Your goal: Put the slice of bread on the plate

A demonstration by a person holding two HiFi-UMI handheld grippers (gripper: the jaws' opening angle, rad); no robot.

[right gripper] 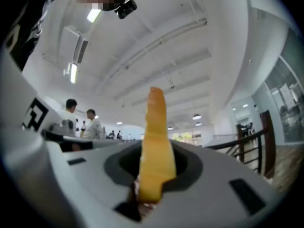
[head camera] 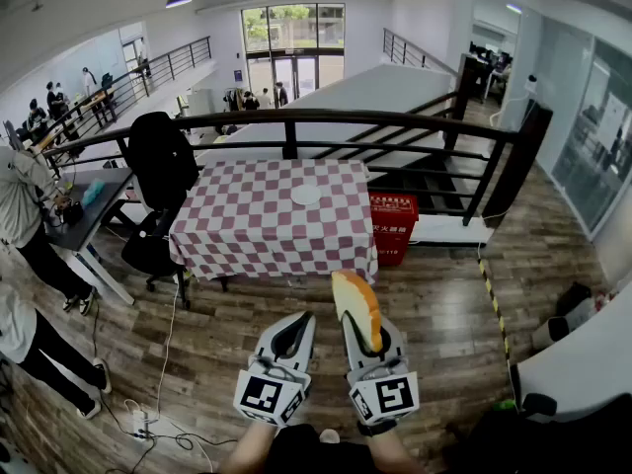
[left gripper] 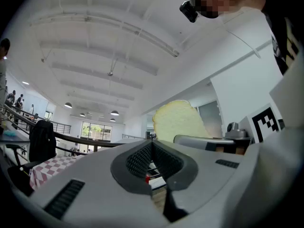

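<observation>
A slice of bread (head camera: 356, 307) with a golden crust stands on edge between the jaws of my right gripper (head camera: 363, 339), which is shut on it. In the right gripper view the bread (right gripper: 156, 146) rises upright out of the gripper (right gripper: 154, 167). My left gripper (head camera: 296, 332) sits close beside it on the left, shut with nothing in it; in its own view the jaws (left gripper: 152, 146) meet and the bread (left gripper: 178, 121) shows to the right. The white plate (head camera: 305, 195) lies on the far table with a red-and-white checked cloth (head camera: 247, 225), well ahead of both grippers.
A black office chair (head camera: 163, 161) stands at the table's left end. A red box (head camera: 392, 227) sits under the table's right side. A dark railing (head camera: 395, 118) runs behind the table. A person (head camera: 22, 215) stands by a desk at left. Cables (head camera: 148, 423) lie on the wooden floor.
</observation>
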